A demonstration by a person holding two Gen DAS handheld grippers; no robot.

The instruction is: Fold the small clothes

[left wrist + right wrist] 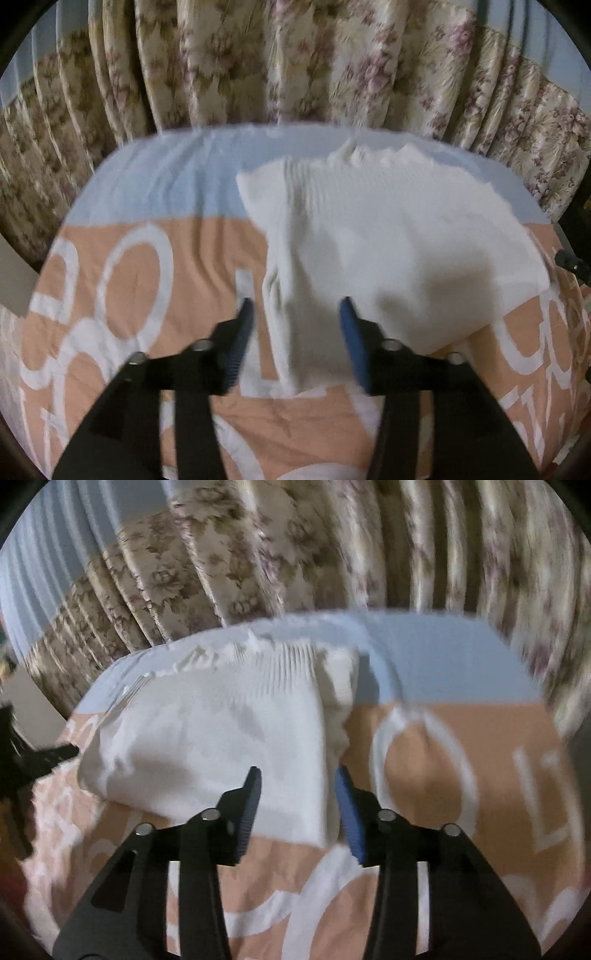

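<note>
A small white garment (388,240) with a ribbed band lies flat on a peach and pale-blue bedsheet (147,280). My left gripper (295,306) is open above the garment's near left edge, its blue-padded fingers (349,325) spread either side of a folded strip of cloth. The garment also shows in the right wrist view (221,731). My right gripper (297,775) is open above the garment's near right corner, holding nothing. Both views are blurred by motion.
The sheet (443,775) bears large white letters. Floral curtains (295,62) hang close behind the bed's far edge. A dark object (576,266) sits at the right edge of the left wrist view, and dark shapes (14,760) at the left edge of the right wrist view.
</note>
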